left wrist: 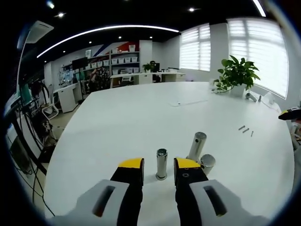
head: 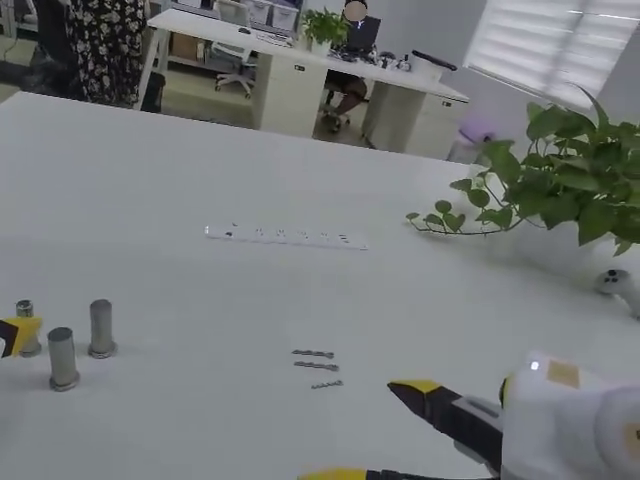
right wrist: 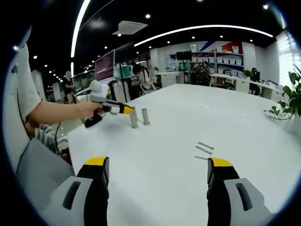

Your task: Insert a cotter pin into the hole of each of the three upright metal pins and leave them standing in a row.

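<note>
Three upright metal pins stand at the table's left: one at the edge of the head view, a second and a third beside it. My left gripper is open with its yellow-tipped jaws on either side of one pin, a gap showing on both sides; its yellow tip overlaps that pin in the head view. Three small cotter pins lie flat mid-table. My right gripper is wide open, holds nothing, and hovers short of the cotter pins.
A white power strip lies further back on the table. A potted plant stands at the far right, with a small white object below it. Beyond the table are office desks and a seated person.
</note>
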Demonstrator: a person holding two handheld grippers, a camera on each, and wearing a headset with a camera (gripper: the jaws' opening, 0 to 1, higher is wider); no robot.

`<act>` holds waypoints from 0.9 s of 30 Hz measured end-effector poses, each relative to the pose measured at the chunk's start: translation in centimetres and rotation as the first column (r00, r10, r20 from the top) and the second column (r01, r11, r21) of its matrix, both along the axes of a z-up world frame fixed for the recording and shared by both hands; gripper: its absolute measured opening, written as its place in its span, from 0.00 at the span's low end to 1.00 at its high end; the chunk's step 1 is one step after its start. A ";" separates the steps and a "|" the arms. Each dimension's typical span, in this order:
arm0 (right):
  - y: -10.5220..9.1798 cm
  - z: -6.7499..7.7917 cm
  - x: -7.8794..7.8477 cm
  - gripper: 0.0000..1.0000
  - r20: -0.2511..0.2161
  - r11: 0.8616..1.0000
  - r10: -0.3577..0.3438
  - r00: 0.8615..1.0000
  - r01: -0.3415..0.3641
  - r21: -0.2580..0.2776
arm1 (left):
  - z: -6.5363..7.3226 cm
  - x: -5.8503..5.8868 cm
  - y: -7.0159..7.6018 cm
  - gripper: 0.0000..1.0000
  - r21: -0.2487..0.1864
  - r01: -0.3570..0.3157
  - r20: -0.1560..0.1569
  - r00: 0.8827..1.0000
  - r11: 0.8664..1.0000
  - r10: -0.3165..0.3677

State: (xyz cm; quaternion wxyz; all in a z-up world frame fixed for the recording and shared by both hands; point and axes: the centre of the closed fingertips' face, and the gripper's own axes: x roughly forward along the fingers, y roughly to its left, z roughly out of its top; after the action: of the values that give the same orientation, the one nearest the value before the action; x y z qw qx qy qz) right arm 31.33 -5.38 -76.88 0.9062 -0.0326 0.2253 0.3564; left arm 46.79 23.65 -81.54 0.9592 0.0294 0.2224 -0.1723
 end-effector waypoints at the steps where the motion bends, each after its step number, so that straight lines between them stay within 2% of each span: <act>1: -0.1 -0.1 0.1 0.87 -0.001 1.000 -0.001 1.000 0.001 -0.001 | -0.1 0.2 -0.2 0.22 -0.005 0.004 0.000 1.000 1.000 -0.004; 5: -0.2 -0.2 0.1 0.87 -0.005 1.000 -0.006 1.000 0.006 -0.005 | -0.5 0.5 -0.5 0.17 0.001 0.018 -0.004 1.000 1.000 -0.018; 12: -0.3 -0.5 0.4 0.87 -0.010 1.000 -0.012 1.000 0.012 -0.007 | -1.1 0.5 -0.6 0.08 -0.012 0.023 -0.014 1.000 1.000 -0.023; 17: -0.2 -0.6 0.6 0.86 -0.011 1.000 -0.013 1.000 0.013 -0.009 | -1.1 0.7 -0.5 0.07 -0.015 0.030 -0.005 1.000 0.999 -0.030; 27: 0.0 -0.8 0.8 0.86 -0.012 1.000 -0.005 1.000 0.005 -0.023 | -1.1 0.9 -0.4 0.07 -0.020 0.024 -0.010 1.000 1.000 -0.024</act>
State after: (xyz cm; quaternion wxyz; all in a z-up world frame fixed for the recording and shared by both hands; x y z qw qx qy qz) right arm 32.14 -5.43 -77.68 0.9052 -0.0403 0.2348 0.3518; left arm 47.68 23.28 -82.63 0.9561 0.0218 0.2251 -0.1862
